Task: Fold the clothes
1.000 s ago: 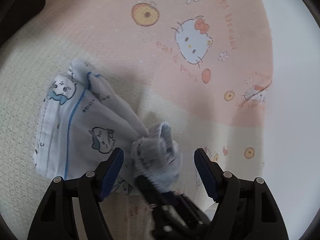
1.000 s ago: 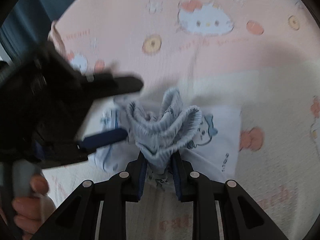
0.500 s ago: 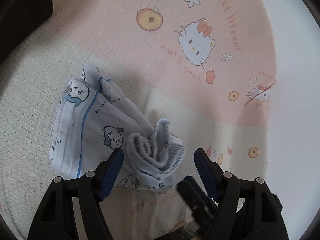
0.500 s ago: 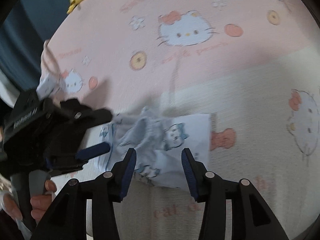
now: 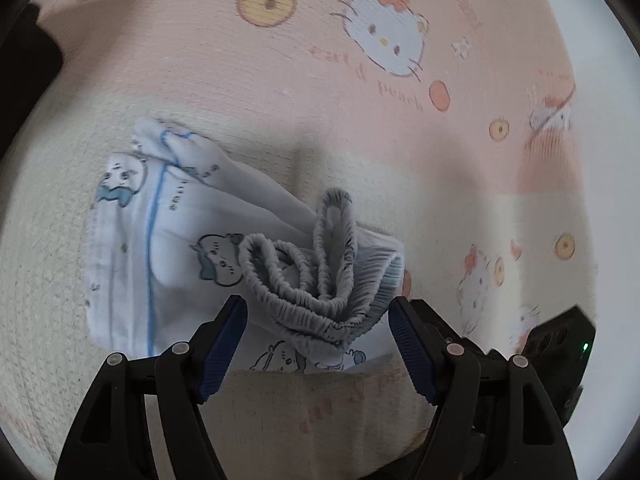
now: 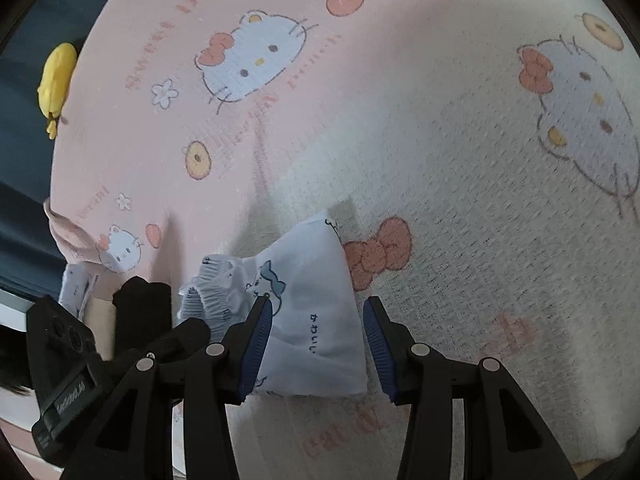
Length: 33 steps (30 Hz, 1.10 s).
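A small white garment [image 5: 168, 248] with blue piping and cartoon cat prints lies crumpled on the pink and cream cat-print blanket [image 5: 280, 80]. Its grey-blue elastic waistband [image 5: 304, 276] stands bunched in loops at the near end. My left gripper [image 5: 317, 305] is open, and the waistband lies between its blue pads [image 5: 218, 348] without touching them. In the right wrist view the garment [image 6: 316, 280] shows its flat printed end. There my right gripper [image 6: 317, 306] is open just over that end, holding nothing.
A yellow toy [image 6: 58, 80] lies at the blanket's far left edge, beside a dark blue surface [image 6: 24, 208]. Another small white cloth [image 6: 76, 288] sits by the blanket's corner. A bare white surface [image 5: 600, 160] borders the blanket on the right.
My right gripper has let go of the bunched waistband, opened, rolled and shifted to the garment's flat end. The left gripper has tilted and come closer over the waistband.
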Tool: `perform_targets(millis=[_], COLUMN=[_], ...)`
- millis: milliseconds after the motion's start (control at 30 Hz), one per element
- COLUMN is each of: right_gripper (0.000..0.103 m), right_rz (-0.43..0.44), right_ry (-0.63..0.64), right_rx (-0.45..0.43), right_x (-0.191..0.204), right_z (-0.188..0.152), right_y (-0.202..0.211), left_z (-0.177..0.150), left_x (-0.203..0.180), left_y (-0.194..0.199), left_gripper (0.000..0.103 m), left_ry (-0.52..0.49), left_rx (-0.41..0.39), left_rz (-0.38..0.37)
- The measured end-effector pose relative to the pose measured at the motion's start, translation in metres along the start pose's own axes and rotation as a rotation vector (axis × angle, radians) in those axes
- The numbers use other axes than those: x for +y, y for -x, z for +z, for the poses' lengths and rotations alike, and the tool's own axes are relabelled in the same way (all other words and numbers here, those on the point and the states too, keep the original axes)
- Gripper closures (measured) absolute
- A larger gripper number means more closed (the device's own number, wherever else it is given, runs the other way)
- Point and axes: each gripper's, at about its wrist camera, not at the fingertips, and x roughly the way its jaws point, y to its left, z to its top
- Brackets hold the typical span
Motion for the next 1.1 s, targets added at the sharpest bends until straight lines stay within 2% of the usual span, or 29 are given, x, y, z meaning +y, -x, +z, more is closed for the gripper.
perform_targets(millis=[133, 267, 367, 400, 433, 533, 633, 833, 967, 1100], right_gripper=[0.056, 0.057, 0.057, 0.057, 0.058, 0.059, 0.064, 0.064, 0.064, 0.064], right_rz=[-0.023, -0.04, -0.045, -0.048, -0.052, -0.057, -0.059, -0.029, 0.011, -0.001], right_ry=[0.039, 0.073, 0.103, 0.119, 0.134, 0.171, 0.213, 0.305, 0.338, 0.386], right_rx=[0.009, 0.005, -0.001, -0.005, -0.008, -0.026, -0.056, -0.107, -0.119, -0.101], right_x=[0.007, 0.013, 0.017, 0.02, 0.022, 0.029, 0.039, 0.064, 0.078, 0.087], right_z=[-0.004, -0.006, -0.008, -0.009, -0.009, -0.01, -0.011, -0.015, -0.018, -0.025], right_y=[-0.008, -0.014, -0.014, -0.014, -0.013, -0.011, -0.007, 0.003, 0.005, 0.001], left_z=[-0.001, -0.002, -0.002, -0.002, -0.003, -0.004, -0.004, -0.001, 0.004, 0.003], left_x=[-0.007, -0.002, 0.004, 0.006, 0.008, 0.009, 0.01, 0.009, 0.012, 0.028], left_y=[-0.009, -0.013, -0.007, -0.004, 0.0, 0.008, 0.015, 0.047, 0.066, 0.076], left_gripper=[0.031, 0.032, 0.032, 0.044, 0.063, 0.073, 0.076, 0.076, 0.076, 0.076], left_ry=[-0.051, -0.047, -0.03, -0.028, -0.032, -0.049, -0.027, 0.044, 0.055, 0.068], left_rx=[0.018, 0.004, -0.065, -0.093, -0.124, -0.164, -0.17, -0.222, -0.246, -0.249], left_rz=[0.052, 0.059, 0.04, 0.03, 0.027, 0.015, -0.036, -0.164, -0.171, -0.137])
